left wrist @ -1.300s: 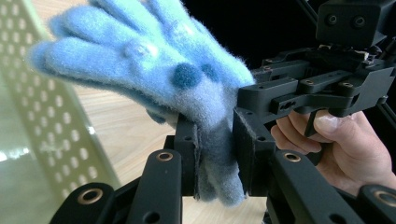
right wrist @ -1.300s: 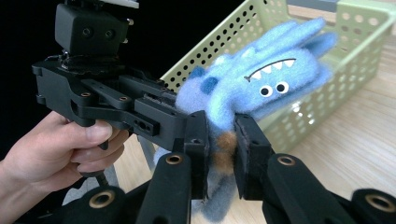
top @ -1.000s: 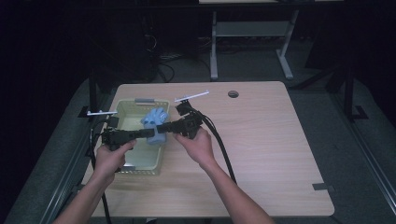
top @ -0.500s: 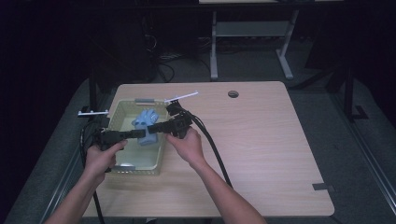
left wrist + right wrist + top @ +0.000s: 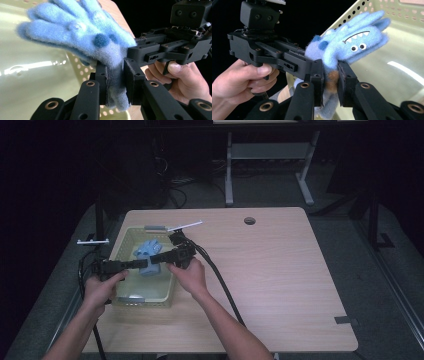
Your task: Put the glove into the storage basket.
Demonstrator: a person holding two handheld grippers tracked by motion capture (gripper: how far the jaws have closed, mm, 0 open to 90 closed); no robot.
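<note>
While both grippers, left (image 5: 141,264) and right (image 5: 156,259), pinch the blue glove (image 5: 148,251) over the basket (image 5: 150,292) from above, a tug could tear it. Left gripper view: jaws clamp the cuff (image 5: 115,82). Right gripper view: jaws squeeze fleece; it might slip.

one blue glove (image 5: 147,254), one basket (image 5: 124,244), two hand-held grippers.
</note>
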